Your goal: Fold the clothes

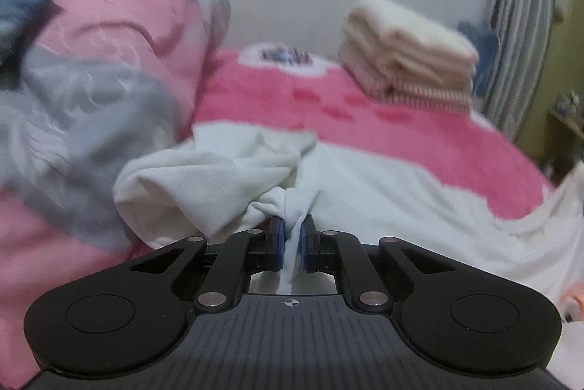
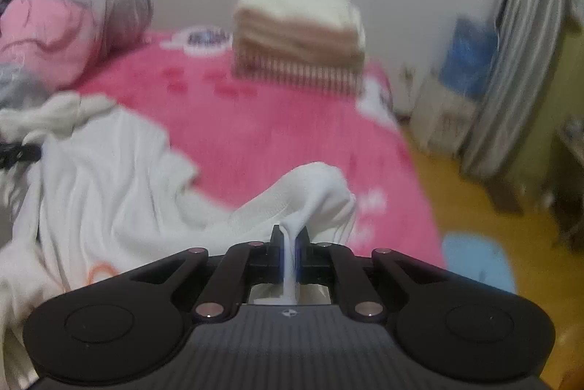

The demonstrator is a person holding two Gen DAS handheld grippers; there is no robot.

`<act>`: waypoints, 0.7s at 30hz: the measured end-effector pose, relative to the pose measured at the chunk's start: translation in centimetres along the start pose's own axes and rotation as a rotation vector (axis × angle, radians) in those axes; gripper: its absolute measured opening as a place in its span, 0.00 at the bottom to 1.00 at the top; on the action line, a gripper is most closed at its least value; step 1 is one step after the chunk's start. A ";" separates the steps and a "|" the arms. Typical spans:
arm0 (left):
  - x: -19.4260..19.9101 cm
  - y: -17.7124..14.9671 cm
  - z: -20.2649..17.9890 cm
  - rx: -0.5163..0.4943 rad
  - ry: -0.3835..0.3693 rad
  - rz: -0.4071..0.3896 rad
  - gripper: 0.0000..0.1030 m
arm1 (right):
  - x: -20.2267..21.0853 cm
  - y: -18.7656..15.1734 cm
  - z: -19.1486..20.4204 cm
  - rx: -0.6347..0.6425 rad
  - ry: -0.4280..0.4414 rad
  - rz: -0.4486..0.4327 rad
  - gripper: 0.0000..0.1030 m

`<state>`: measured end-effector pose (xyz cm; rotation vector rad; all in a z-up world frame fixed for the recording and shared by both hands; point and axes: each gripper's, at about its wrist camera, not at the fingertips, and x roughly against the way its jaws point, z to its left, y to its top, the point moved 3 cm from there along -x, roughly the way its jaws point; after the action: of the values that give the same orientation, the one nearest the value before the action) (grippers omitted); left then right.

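Pinching white garment | left claw clamped | right claw clamped

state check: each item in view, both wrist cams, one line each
left gripper: shut on a pinch of the white garment
right gripper: shut on another pinch of it
white garment: unfolded, rumpled on the bed
folded stack: neat pile at the far end of the bed
pink blanket: spread flat under everything
pink and grey quilt: bunched in a heap on the left
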<state>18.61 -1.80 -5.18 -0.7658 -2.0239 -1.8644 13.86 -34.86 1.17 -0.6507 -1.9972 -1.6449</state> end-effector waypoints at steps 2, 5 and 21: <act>0.3 0.3 0.2 0.023 0.009 -0.025 0.06 | -0.6 2.6 0.3 0.035 -0.016 -0.048 0.05; 0.5 0.9 0.4 0.051 0.033 -0.065 0.06 | -2.1 6.3 0.9 0.076 -0.031 -0.105 0.05; -3.4 0.9 2.5 0.154 0.071 0.070 0.30 | -14.6 12.4 2.9 -0.085 0.044 0.017 0.40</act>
<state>22.29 0.03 -6.57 -0.7097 -2.0406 -1.6516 32.80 -30.86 0.98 -0.6539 -1.8947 -1.7267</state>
